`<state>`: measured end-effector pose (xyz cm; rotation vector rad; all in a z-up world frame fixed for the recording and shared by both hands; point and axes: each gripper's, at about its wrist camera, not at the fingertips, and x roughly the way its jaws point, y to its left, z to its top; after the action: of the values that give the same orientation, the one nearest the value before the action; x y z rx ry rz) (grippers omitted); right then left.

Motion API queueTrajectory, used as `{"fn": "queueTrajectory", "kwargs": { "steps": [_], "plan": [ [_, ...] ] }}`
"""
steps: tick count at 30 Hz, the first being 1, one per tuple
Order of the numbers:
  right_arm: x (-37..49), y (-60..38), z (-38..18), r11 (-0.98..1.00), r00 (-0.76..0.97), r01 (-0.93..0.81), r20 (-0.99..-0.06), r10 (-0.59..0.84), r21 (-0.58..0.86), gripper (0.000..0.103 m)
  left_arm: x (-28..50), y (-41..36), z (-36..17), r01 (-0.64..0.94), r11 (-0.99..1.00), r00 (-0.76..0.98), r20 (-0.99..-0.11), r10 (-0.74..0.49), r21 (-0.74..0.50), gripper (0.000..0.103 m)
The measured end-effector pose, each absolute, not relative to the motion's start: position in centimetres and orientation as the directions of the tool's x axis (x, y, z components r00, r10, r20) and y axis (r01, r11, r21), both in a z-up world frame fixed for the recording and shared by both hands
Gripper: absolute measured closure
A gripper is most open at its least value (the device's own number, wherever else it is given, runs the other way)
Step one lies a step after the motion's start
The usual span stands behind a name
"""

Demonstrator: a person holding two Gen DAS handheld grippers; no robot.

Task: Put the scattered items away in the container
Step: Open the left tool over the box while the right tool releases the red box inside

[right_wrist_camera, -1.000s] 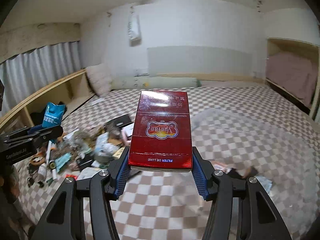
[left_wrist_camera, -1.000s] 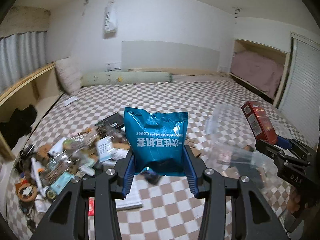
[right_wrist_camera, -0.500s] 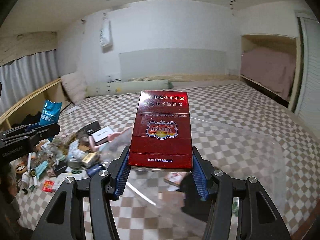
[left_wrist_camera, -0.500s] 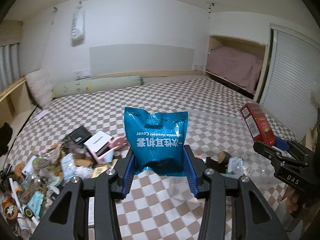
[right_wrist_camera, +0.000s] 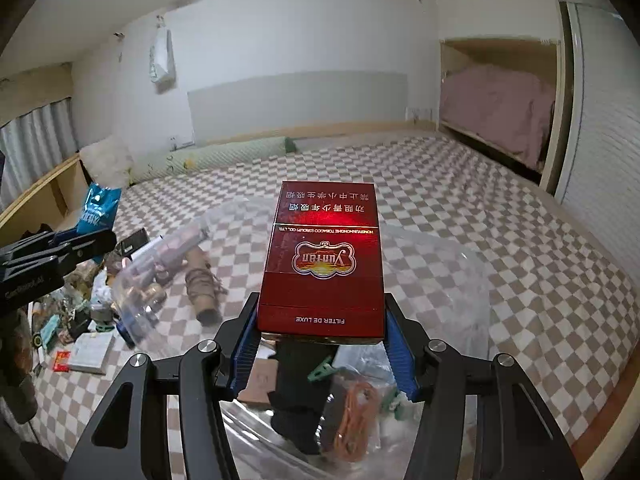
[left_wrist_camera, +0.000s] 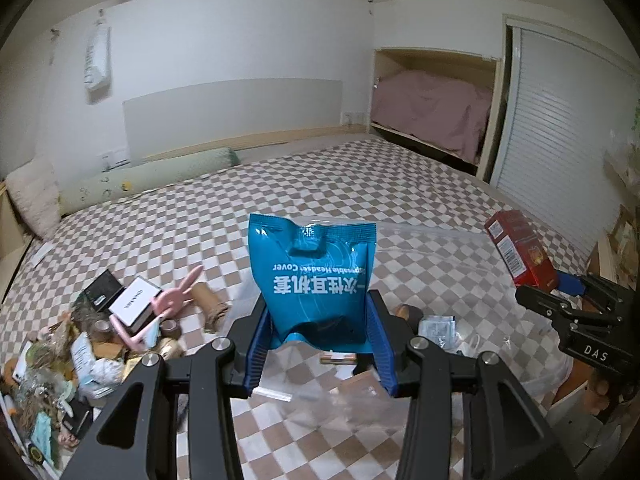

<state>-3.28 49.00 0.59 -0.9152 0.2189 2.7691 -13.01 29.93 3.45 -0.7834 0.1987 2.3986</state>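
My left gripper is shut on a blue foil packet and holds it above the near edge of a clear plastic container on the checkered bed. My right gripper is shut on a red cigarette box, held over the same clear container, which has an orange cord and other small items inside. The right gripper with the red box also shows at the right of the left wrist view. The left gripper with the packet shows at the left of the right wrist view.
A pile of scattered items lies on the bed to the left, with a white box, a pink rabbit clip and a brown roll. A green bolster lies at the wall. A slatted door stands at the right.
Both grippers have swung right, away from the pile and over the clear container. Each keeps its hold on its item.
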Motion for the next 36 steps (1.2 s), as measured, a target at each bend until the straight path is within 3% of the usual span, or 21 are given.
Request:
{"fn": "queueTrajectory", "kwargs": {
  "steps": [13,27,28,31,36],
  "plan": [
    [-6.4,51.2,-3.0,-0.961,-0.658,-0.253,-0.748,0.084,0.115,0.046,-14.7,35.1,1.2,-0.629,-0.776,-0.578,-0.641,0.505,-0.044,0.058],
    [-6.0,52.1,-4.4,-0.945,-0.560,-0.304,-0.825,0.075,0.120,0.046,-15.3,37.5,-1.3,-0.650,-0.759,-0.532,-0.685,0.498,-0.048,0.058],
    [-6.0,52.2,-4.4,-0.945,-0.559,-0.302,-0.826,0.067,0.128,0.044,-15.3,37.6,-1.4,-0.650,-0.758,-0.530,-0.687,0.497,-0.047,0.058],
    [-5.4,52.0,-3.7,-0.948,-0.592,-0.295,-0.802,0.081,0.122,0.019,-15.2,38.0,-1.6,-0.652,-0.756,-0.524,-0.692,0.496,-0.048,0.058],
    [-5.6,51.8,-3.5,-0.951,-0.601,-0.291,-0.793,0.098,0.103,0.019,-15.2,38.5,-1.8,-0.658,-0.752,-0.515,-0.701,0.494,-0.047,0.057]
  ]
}}
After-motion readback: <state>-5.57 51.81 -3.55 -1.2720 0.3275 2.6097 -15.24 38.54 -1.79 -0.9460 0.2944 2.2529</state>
